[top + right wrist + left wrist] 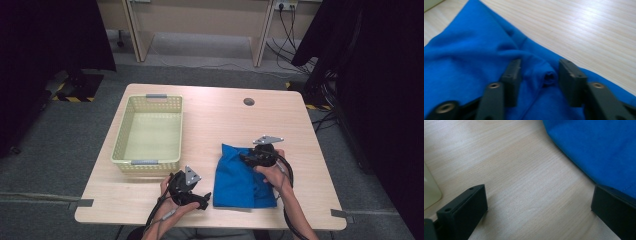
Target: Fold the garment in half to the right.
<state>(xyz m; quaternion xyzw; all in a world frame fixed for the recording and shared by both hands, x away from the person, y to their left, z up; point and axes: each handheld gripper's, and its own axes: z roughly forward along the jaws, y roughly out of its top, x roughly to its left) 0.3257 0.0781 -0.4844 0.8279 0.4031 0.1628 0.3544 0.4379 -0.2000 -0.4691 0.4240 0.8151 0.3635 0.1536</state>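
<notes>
Cloth [240, 177] lies folded on the worktop [210, 115], right of the basket [148, 131]. Our right tool [540, 75] straddles a fold, jaws apart; left tool [536, 205] waits open. Basket empty, transfer remains.

Left gripper [202, 200]: held low in the person's left hand [172, 200] just left of the blue cloth [240, 177], jaws spread wide with only bare tabletop between them.
Right gripper [246, 159]: held in the right hand [272, 175] over the cloth's far half, pointing left, jaws partly apart, a raised fold between them.
Forearms: both enter from the near edge, cables trailing back.
</notes>
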